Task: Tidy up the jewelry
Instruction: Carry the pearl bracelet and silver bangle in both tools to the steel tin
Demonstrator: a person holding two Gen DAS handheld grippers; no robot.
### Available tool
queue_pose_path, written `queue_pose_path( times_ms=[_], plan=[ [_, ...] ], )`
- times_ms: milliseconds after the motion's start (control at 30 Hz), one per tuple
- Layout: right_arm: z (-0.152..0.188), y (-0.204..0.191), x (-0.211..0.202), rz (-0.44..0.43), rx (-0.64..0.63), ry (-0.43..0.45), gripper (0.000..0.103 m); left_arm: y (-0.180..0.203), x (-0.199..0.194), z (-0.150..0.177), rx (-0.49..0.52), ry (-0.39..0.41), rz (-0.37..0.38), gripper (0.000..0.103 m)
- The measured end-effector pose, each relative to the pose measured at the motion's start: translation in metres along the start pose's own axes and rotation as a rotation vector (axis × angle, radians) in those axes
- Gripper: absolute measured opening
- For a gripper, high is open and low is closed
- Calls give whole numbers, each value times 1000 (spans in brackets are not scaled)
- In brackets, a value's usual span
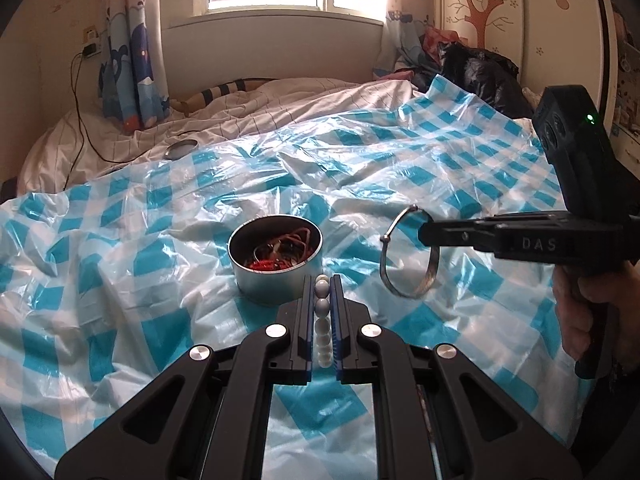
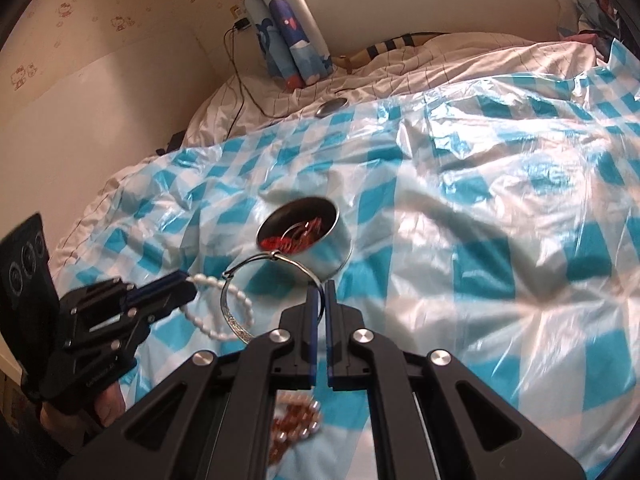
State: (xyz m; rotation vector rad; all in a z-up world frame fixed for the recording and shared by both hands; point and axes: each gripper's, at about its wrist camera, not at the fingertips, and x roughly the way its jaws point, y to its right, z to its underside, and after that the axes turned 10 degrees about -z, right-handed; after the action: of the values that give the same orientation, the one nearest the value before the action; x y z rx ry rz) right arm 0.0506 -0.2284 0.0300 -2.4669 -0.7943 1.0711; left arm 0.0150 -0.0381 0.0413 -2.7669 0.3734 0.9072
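Observation:
A round metal tin [image 1: 275,264] with red and brown jewelry in it sits on the blue-checked plastic sheet; it also shows in the right wrist view [image 2: 320,240]. My left gripper [image 1: 322,284] is shut on a white bead bracelet [image 1: 322,308], just in front of the tin; the bracelet loop [image 2: 224,308] hangs from it in the right wrist view. My right gripper [image 2: 321,286] is shut on a silver bangle [image 2: 256,280], held above the sheet right of the tin; the bangle [image 1: 408,252] shows in the left wrist view too.
A copper and silver bead piece [image 2: 296,428] lies on the sheet under my right gripper. The tin's lid [image 1: 181,149] lies far back on the striped duvet. A black cable [image 1: 80,120] runs down the left wall. Black bags [image 1: 480,76] are piled at the back right.

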Motion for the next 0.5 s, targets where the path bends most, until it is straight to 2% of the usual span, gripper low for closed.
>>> queue_pose_path(
  times_ms=[500],
  plan=[
    [-15,17,21,9,32,-5,4,-19,33,-39,-76,61,39,7]
  ],
)
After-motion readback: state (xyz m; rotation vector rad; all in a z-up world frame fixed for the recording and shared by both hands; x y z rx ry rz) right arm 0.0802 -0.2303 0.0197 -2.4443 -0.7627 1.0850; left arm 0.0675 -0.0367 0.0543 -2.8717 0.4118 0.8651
